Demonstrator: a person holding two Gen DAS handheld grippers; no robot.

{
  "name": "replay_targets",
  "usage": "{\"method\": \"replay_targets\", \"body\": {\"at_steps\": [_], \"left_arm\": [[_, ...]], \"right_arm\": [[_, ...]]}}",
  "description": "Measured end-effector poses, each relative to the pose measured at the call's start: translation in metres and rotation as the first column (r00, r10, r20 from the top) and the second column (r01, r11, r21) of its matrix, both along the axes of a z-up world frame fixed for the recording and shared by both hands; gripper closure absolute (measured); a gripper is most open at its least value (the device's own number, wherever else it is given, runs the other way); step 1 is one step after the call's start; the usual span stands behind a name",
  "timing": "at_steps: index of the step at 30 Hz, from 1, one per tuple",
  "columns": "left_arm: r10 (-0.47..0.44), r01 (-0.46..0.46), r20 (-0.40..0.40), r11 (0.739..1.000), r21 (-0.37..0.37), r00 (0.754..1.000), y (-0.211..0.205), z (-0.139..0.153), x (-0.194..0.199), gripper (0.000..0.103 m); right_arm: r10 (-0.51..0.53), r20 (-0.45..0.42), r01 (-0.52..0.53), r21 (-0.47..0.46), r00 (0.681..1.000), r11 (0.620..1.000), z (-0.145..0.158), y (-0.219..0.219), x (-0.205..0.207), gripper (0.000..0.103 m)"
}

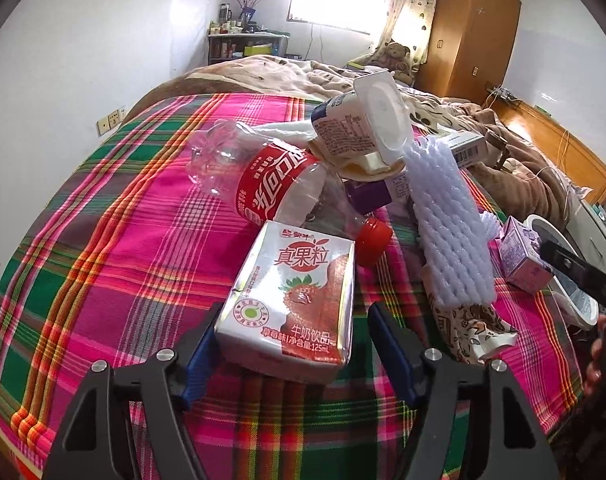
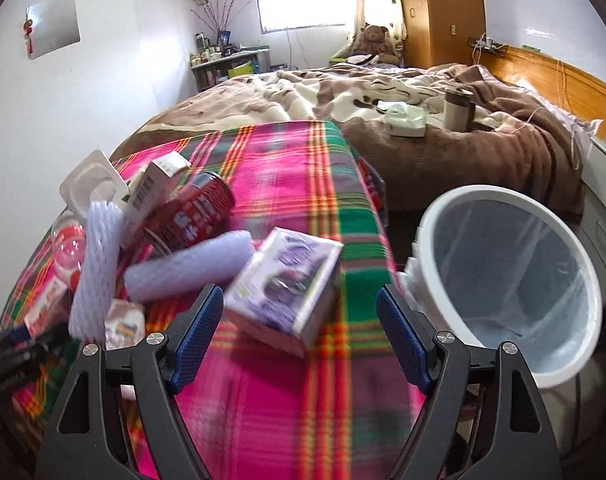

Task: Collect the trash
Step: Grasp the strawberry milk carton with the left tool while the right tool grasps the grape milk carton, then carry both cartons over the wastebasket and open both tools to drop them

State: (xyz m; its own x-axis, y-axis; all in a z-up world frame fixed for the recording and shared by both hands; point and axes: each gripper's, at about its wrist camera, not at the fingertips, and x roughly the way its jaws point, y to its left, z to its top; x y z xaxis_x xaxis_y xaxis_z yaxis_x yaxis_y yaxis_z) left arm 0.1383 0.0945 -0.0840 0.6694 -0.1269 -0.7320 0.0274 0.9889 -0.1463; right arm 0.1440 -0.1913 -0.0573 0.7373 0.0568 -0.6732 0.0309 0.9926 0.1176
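Observation:
A heap of trash lies on the plaid cloth (image 1: 123, 248). My left gripper (image 1: 291, 352) is open, its fingers on either side of a strawberry milk carton (image 1: 291, 300) that lies flat. Behind the carton are an empty cola bottle (image 1: 271, 184) with a red cap, a yogurt cup (image 1: 367, 124) and a white foam net (image 1: 447, 232). My right gripper (image 2: 299, 336) is open around a purple carton (image 2: 283, 284), which also shows in the left wrist view (image 1: 521, 256). A white bin (image 2: 507, 280) with a clear liner stands just to its right.
A red can (image 2: 195, 212), a foam sleeve (image 2: 191, 264), a small box (image 2: 151, 188) and a wrapper (image 2: 123, 324) lie left of the purple carton. A brown blanket with a tissue pack (image 2: 407, 120) and a mug (image 2: 457, 110) covers the bed behind. A wardrobe (image 1: 467, 36) stands at the back.

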Motion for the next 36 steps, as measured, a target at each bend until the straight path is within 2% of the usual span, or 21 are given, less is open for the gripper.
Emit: {"method": "replay_targets", "body": {"at_steps": [4, 7, 9, 12, 13, 15, 17, 27, 34, 36], "left_arm": [[0.021, -0.021, 0.005, 1.000, 0.004, 1.000, 0.002, 0.002, 0.006, 0.032], [0.031, -0.031, 0.013, 0.998, 0.051, 0.999, -0.001, 0.002, 0.008, 0.032], [0.029, -0.029, 0.001, 0.999, 0.041, 1.000, -0.002, 0.001, 0.011, 0.032], [0.020, -0.019, -0.002, 0.999, 0.044, 1.000, -0.005, 0.000, 0.010, 0.042], [0.014, -0.014, 0.006, 0.999, 0.049, 1.000, -0.006, 0.001, 0.008, 0.042], [0.005, -0.006, 0.009, 0.999, 0.040, 1.000, -0.008, 0.002, 0.007, 0.042], [0.008, -0.008, 0.015, 1.000, 0.025, 1.000, -0.007, 0.003, 0.005, 0.042], [0.036, -0.036, 0.057, 0.999, 0.005, 0.998, -0.005, 0.017, -0.007, 0.043], [0.019, -0.023, 0.132, 0.999, 0.031, 0.991, -0.020, 0.046, -0.022, 0.043], [0.000, -0.003, 0.149, 1.000, 0.016, 0.989, -0.026, 0.055, -0.024, 0.043]], "right_arm": [[-0.026, -0.040, 0.027, 0.028, 0.999, 0.999, -0.008, 0.001, 0.018, 0.023], [-0.043, -0.058, 0.043, -0.015, 0.997, 0.999, -0.011, 0.005, 0.023, 0.023], [-0.044, -0.084, 0.042, -0.026, 0.995, 0.999, -0.015, 0.005, 0.026, 0.023], [-0.055, -0.106, 0.055, -0.005, 0.993, 0.998, -0.018, 0.001, 0.026, 0.023], [-0.062, -0.107, 0.061, -0.004, 0.992, 0.998, -0.019, 0.000, 0.026, 0.023], [-0.068, -0.105, 0.069, 0.007, 0.992, 0.998, -0.019, -0.002, 0.022, 0.028], [-0.080, -0.111, 0.081, -0.001, 0.991, 0.997, -0.020, -0.003, 0.020, 0.046], [-0.042, -0.075, 0.045, 0.043, 0.996, 0.998, -0.018, -0.006, 0.008, 0.048], [-0.016, -0.009, 0.017, 0.077, 1.000, 0.997, 0.002, -0.013, -0.005, 0.048], [-0.017, 0.009, 0.016, 0.078, 1.000, 0.997, 0.008, -0.016, -0.008, 0.048]]}}
